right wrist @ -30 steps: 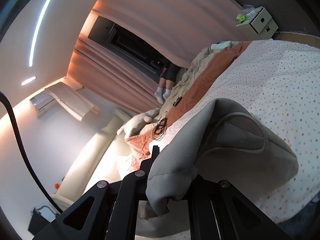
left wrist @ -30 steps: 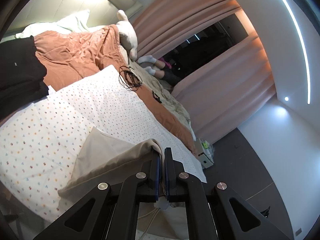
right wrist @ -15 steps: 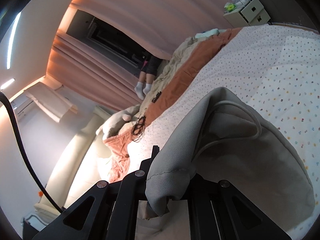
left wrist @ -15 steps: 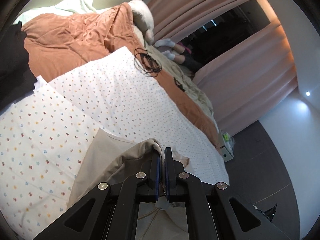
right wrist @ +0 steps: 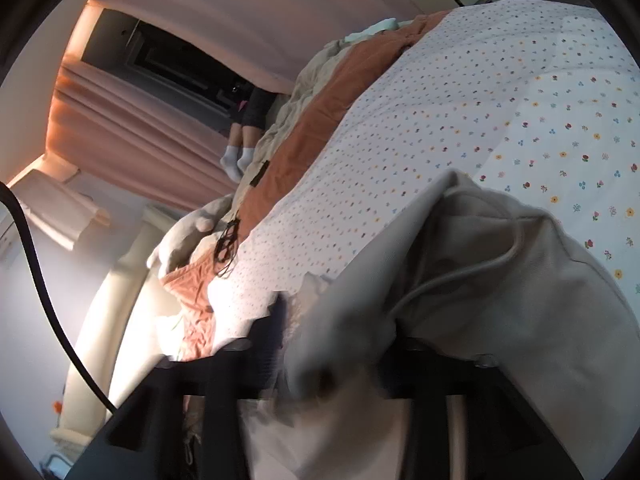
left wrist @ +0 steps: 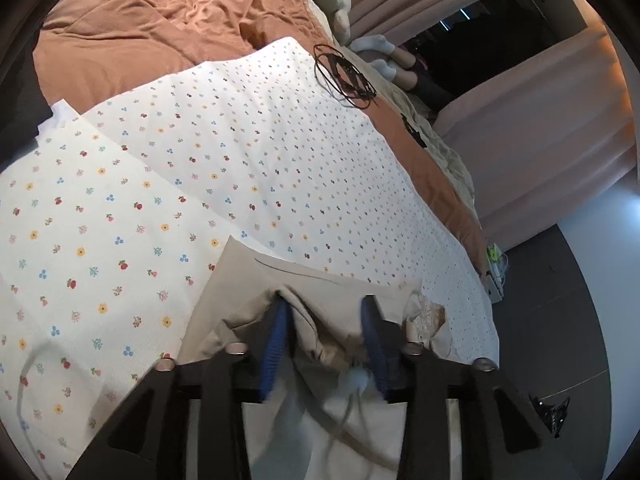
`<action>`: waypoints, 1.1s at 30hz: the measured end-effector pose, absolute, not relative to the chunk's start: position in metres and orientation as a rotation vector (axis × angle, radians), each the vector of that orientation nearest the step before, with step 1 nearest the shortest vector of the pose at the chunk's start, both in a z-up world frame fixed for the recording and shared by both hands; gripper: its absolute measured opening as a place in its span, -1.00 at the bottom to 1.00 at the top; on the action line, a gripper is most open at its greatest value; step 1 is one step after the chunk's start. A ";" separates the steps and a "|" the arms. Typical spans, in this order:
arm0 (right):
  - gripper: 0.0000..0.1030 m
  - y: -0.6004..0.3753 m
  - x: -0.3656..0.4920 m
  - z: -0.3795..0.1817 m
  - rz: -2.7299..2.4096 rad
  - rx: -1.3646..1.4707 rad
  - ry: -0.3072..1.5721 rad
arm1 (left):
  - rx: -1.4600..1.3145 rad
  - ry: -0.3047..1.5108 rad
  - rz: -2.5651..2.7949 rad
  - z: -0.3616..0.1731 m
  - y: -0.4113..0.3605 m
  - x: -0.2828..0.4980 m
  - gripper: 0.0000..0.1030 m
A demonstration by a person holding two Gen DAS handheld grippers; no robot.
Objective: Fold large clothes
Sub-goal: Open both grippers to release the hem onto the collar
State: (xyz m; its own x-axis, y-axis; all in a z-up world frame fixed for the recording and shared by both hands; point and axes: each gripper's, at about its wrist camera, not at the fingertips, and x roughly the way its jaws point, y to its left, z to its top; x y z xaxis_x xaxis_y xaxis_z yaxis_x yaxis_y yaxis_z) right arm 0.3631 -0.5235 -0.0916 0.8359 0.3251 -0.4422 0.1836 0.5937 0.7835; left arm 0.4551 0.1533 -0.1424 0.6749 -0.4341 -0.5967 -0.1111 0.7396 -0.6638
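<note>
Floral bedsheet [left wrist: 168, 168] covers the bed, rust duvet [left wrist: 160, 20] bunched at the far end, pink curtains [left wrist: 540, 128] beyond; black cable [left wrist: 344, 72] lies on the sheet. We've just let go w/ the left gripper [left wrist: 325, 328]; jaws now wide, beige garment [left wrist: 248, 300] dropped onto the sheet between them. Right gripper [right wrist: 332, 344] is blurred under cloth; can't tell its jaws. Fold looks laid.

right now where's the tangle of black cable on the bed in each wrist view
Left wrist: the black cable tangle lies upper centre-right, on the far corner of the floral sheet beside the orange duvet.
Right wrist: the black cable tangle sits left of centre, at the sheet's edge below the plush toy.
Shared landmark: the white-socked feet by the pink curtain.
</note>
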 end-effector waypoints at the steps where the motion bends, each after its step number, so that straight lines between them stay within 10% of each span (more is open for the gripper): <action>1: 0.76 -0.525 0.362 -0.093 0.062 0.941 0.577 | -0.738 0.805 -0.191 -0.143 0.155 0.455 0.38; 33: 0.35 -0.314 0.393 -0.104 0.134 0.346 0.951 | -0.756 0.897 -0.045 -0.166 0.187 0.332 0.57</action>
State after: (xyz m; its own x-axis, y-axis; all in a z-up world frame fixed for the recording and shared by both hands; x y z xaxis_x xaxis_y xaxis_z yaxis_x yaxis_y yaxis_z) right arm 0.3927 -0.3137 -0.1038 0.5772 0.2629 -0.7731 0.0386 0.9369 0.3474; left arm 0.3320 0.1871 -0.1663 0.6410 -0.3367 -0.6898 -0.2667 0.7450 -0.6115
